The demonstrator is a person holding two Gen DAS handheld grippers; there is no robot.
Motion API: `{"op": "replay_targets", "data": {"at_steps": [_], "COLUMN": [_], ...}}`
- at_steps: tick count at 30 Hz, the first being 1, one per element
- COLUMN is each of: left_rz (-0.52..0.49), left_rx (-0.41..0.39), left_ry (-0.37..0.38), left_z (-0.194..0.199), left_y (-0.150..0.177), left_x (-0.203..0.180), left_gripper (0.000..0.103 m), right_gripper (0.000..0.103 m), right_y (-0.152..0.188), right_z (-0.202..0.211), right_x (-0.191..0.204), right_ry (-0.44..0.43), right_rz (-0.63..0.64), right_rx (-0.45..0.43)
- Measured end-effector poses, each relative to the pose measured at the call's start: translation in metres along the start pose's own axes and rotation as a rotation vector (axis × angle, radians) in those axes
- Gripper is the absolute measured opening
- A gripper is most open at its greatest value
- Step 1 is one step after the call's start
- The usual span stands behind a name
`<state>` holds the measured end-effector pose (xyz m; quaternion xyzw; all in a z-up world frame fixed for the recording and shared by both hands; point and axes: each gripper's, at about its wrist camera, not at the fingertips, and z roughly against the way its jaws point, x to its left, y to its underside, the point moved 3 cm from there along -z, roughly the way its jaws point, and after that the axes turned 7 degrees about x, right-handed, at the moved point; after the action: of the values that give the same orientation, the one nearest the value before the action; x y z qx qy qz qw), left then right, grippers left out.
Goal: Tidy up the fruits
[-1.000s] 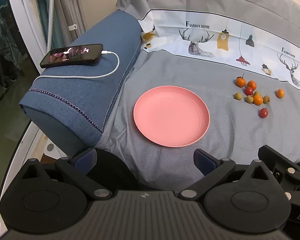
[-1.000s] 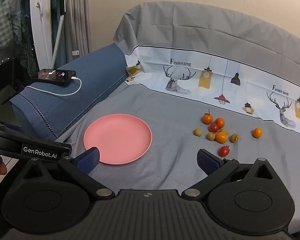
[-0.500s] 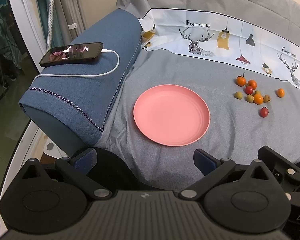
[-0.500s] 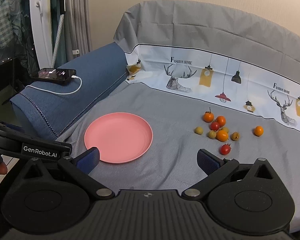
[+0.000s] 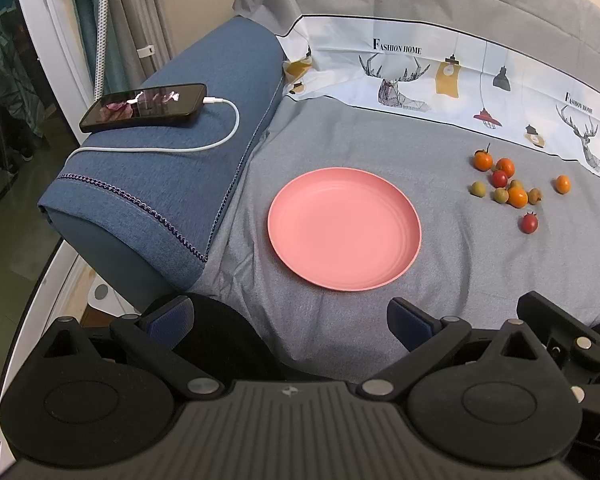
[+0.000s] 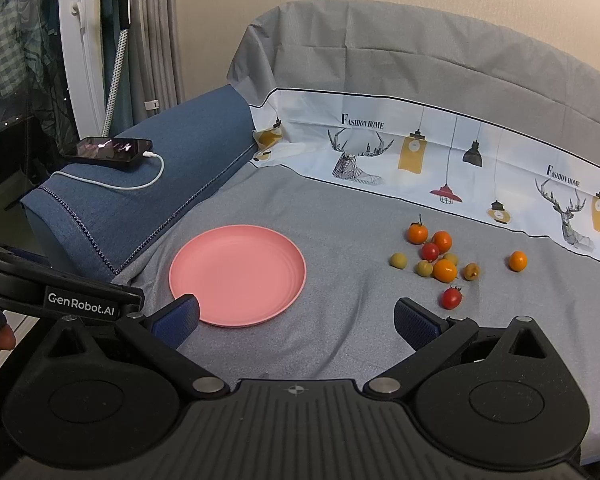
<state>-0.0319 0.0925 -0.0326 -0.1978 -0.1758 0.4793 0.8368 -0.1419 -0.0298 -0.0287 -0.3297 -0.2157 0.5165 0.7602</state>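
Right wrist view: small fruits [image 6: 444, 265], orange, red and yellow-green, loosely clustered on the grey sheet [image 6: 352, 332], one orange one apart to the right. Empty pink plate [image 6: 237, 275] well left of them. Right gripper [image 6: 296, 318] fingers spread wide, empty, short of the fruits. Left gripper [image 5: 290, 320] fingers also spread, empty, plate [image 5: 344, 228] ahead, fruits [image 5: 508, 188] far right.
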Motion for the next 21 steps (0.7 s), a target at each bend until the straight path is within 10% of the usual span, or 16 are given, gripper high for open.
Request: {"op": "replay_targets", "data": {"at_steps": [21], "left_rz": [-0.049], "left_rx": [0.031], "left_ry": [-0.035], "left_z": [-0.007], "left_y": [-0.005], "left_x": [-0.013], "left_gripper": [0.103], "right_gripper": [0.103], "right_y": [0.006], "right_z": [-0.007], "right_x": [-0.018], "right_ry": [-0.005], "right_rz": [-0.091], "right_rx": [-0.077]}}
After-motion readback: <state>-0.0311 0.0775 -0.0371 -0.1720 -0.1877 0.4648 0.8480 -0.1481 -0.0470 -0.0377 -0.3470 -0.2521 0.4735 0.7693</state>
